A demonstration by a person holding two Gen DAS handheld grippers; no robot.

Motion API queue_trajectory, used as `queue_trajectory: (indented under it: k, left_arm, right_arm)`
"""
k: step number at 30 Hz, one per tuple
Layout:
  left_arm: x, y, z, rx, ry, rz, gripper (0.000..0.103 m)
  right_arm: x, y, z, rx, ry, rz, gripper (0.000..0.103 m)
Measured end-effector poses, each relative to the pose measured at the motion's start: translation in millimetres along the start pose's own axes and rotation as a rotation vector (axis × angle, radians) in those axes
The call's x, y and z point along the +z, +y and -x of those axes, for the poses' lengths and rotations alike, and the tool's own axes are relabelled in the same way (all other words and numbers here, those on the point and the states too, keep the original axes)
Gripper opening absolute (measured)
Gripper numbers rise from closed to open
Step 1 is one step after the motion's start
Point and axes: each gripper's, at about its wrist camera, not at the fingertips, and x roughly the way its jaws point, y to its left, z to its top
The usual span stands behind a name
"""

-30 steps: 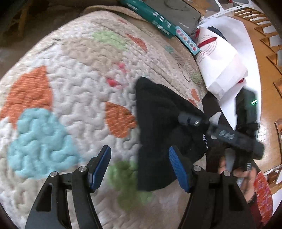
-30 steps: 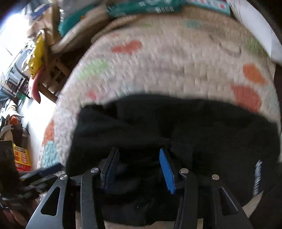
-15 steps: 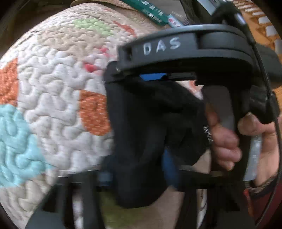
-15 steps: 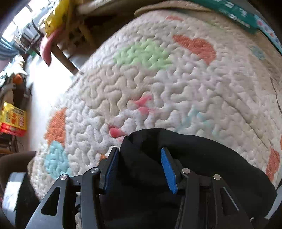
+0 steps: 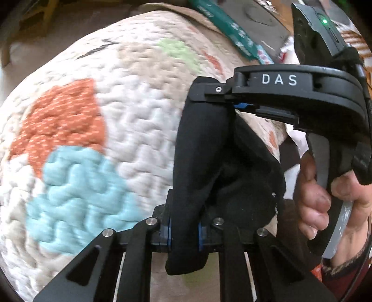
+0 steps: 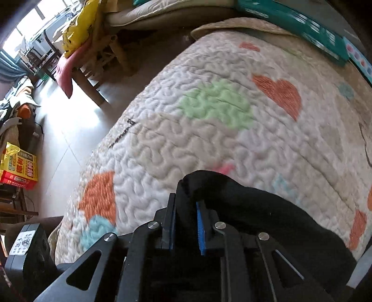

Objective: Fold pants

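1. Pants [image 5: 193, 176], black and bunched into a thick roll, are pinched between the blue pads of the left gripper [image 5: 183, 232], whose fingers are fully closed on the cloth near one end.
2. At the far end of the same roll, the right gripper [image 6: 184, 223] has a fold of cloth between its blue pads; its jaws are narrow and closing, and the pads appear to press the cloth.
3. A hand [image 5: 325, 199] holds the right gripper's handle, seen from the left wrist view.
4. The garment rests on a quilted bedspread [image 6: 209, 144] patterned with orange hearts and green and blue patches, near its lower right edge.
5. Judging by the compact bundle, at least one fold seems done; the roll looks untidy, so lifting, smoothing and a final fold likely remain.
6. Containers: a teal carton [image 6: 297, 21] lies at the bedspread's far edge and a yellow box [image 6: 19, 168] sits on the floor; their contents cannot be seen.
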Motion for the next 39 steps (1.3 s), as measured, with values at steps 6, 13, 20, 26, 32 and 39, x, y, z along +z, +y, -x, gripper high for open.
queue_trajectory:
  k: [6,13,20,26,32,39]
  left_arm:
    - [-11,3,12,0.039,-0.019,-0.001,0.022]
    - [-24,-16,58,0.163,-0.186,-0.052,0.034]
    - [-33,-33,33,0.332,-0.157,-0.212,0.048]
    - [-41,-38,19,0.334,-0.116,-0.249,0.054]
    - [-44,-33,14,0.354,-0.110,-0.255,0.054]
    - [-45,-38,17,0.341,-0.115,-0.232,0.055]
  right_arm:
    - [4,-10,6,0.009,-0.076,-0.085,0.038]
    - [-52,-40,67,-0.017,-0.210,-0.198,0.042]
    - [-106,-56,33,-0.239,-0.086,-0.150,0.044]
    - [-135,-109,52,-0.241,-0.161,-0.365,0.076]
    - [-144,-71,81,-0.224,-0.277,-0.266,0.075]
    - [-172,-67,46,-0.231,-0.161,-0.261,0.075]
